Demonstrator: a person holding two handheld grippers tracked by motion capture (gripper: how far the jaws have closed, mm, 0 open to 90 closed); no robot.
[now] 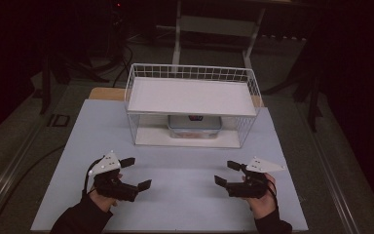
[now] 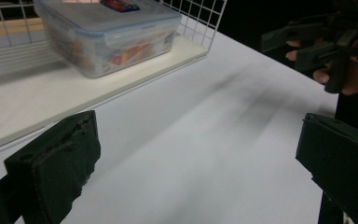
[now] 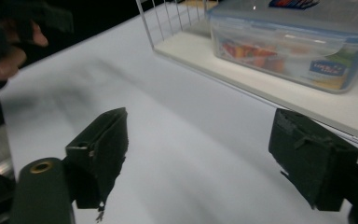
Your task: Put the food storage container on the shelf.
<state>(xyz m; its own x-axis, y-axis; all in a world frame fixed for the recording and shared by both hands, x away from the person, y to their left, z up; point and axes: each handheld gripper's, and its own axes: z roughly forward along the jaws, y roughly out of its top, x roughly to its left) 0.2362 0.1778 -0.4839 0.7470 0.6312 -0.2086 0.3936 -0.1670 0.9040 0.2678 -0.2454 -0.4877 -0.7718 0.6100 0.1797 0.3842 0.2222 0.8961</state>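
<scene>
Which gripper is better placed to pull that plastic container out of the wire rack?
Neither clearly: container sits centred on the rack's lower shelf, with left gripper and right gripper both open, about equally far.

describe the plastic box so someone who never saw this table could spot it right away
Find the white wire shelf rack at the far middle of the table. On its bottom board, under the upper shelf, sits the clear food container with a blue-edged lid, colourful contents visible through its walls.

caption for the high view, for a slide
Both open grippers, left gripper and right gripper, face a lidded food container under a wire shelf rack.
</scene>
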